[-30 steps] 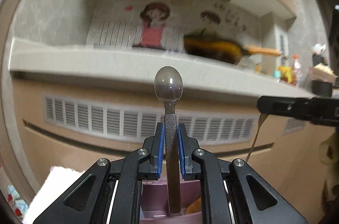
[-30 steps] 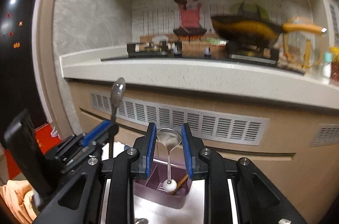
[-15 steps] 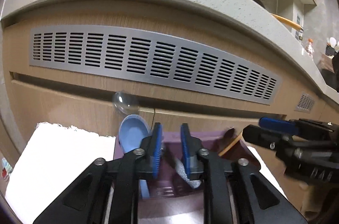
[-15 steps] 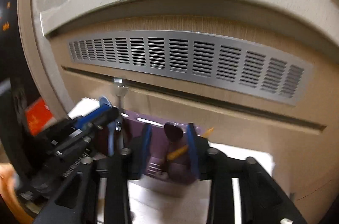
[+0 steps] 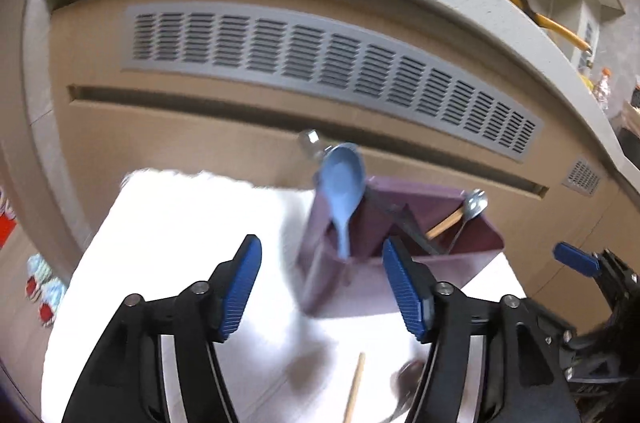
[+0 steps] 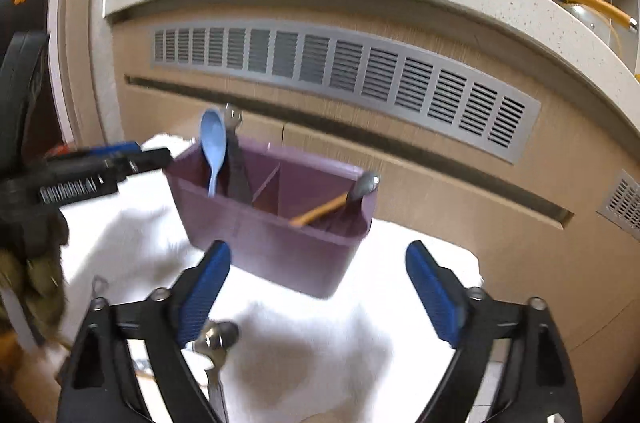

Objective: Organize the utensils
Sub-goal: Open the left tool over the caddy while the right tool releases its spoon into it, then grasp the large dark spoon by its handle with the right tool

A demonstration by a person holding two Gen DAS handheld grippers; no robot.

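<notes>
Spoons deposited in purple caddy (image 6: pixel 276 235); both hand-held grippers (image 5: pixel 322 283) (image 6: pixel 318 287) spread empty, jaws just opened; utensils before caddy still unsorted.

Black tongs (image 5: pixel 322 289) — ribbed blue pads (image 5: pixel 241 283), silver screws, white lettering

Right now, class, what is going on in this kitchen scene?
A person with a gripper in each hand is sorting utensils into a purple caddy on a white cloth. Both the left gripper and right gripper have just been opening and hold nothing. A blue spoon stands in one compartment, a metal spoon in another. More utensils lie loose on the cloth.
</notes>
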